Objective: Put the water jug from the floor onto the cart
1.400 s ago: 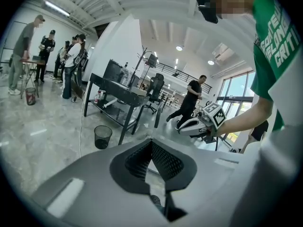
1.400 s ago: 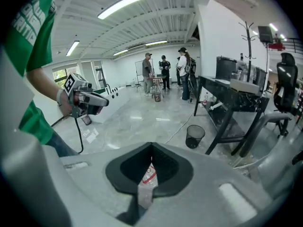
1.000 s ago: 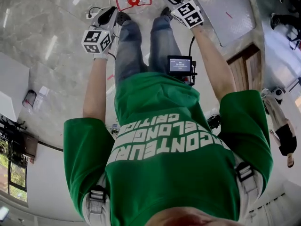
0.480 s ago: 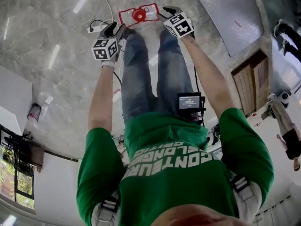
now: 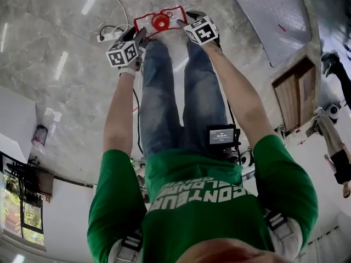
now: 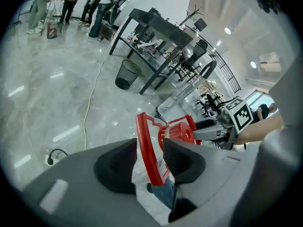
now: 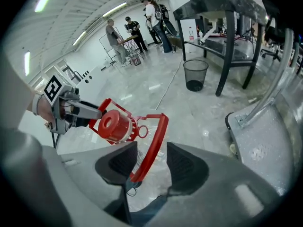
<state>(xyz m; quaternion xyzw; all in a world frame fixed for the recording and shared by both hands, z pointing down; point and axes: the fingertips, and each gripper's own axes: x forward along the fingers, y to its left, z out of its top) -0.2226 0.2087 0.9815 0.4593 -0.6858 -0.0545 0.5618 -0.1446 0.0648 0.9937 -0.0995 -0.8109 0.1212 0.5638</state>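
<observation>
The left gripper and right gripper have just been opening and gape wide. Each straddles a red bar of the water jug, which sits on the floor between them. I'd close both squarely, together, then lift level.

Clear water jug is being shown upright on the floor, red cap and red handle frame on top. Low grey metal cart is being shown nearby, not touching.
</observation>
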